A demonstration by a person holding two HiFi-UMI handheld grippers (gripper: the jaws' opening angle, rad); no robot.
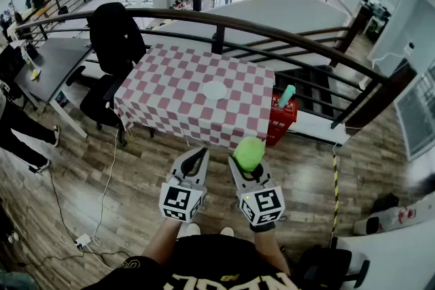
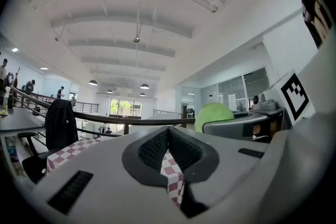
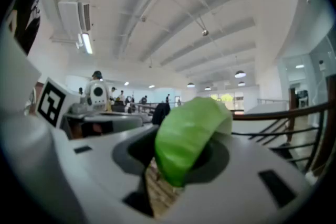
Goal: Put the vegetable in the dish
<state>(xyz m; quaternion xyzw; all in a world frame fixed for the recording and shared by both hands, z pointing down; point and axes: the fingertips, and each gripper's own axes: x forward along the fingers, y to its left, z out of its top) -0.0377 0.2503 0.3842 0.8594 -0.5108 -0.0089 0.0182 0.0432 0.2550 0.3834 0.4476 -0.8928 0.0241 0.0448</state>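
A green leafy vegetable (image 1: 249,153) sits clamped between the jaws of my right gripper (image 1: 246,161); in the right gripper view the vegetable (image 3: 189,139) fills the gap between the jaws. From the left gripper view the same vegetable (image 2: 213,114) shows to the right. My left gripper (image 1: 199,158) is shut with nothing in it, its black pads (image 2: 169,148) meeting. A white dish (image 1: 215,90) lies on the red-and-white checked table (image 1: 170,88), well ahead of both grippers, which hang over the wooden floor in front of the table.
A black office chair (image 1: 109,58) stands at the table's left end. A dark curved railing (image 1: 285,34) runs behind the table. A red crate (image 1: 282,119) with a teal bottle sits at the table's right. Cables and a power strip (image 1: 83,240) lie on the floor at left.
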